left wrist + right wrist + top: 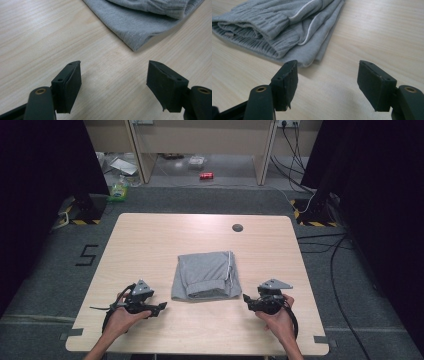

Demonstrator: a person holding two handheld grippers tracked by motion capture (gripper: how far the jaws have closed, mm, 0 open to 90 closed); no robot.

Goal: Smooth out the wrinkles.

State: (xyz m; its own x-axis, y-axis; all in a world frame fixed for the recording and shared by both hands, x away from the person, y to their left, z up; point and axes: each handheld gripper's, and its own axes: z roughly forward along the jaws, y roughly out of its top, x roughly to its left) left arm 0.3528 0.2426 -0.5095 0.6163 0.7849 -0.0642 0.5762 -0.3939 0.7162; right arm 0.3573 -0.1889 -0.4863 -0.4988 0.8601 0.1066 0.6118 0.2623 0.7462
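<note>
A folded grey garment (207, 275) with ribbed cuffs and a thin white stripe lies in the middle of the wooden table (150, 240). My left gripper (161, 307) rests low near the front, left of the garment, its jaws open and pointing at the near left corner of the cloth (140, 25). Nothing sits between its pads. My right gripper (246, 299) is at the front right, open too, aimed at the garment's near right corner (287, 32). Bare wood shows between its fingers (377, 85).
A small dark round disc (237, 227) sits near the table's far edge. Beyond the table are grey carpet, black stands with cables, a wooden bench and a red can (206, 175) on the floor.
</note>
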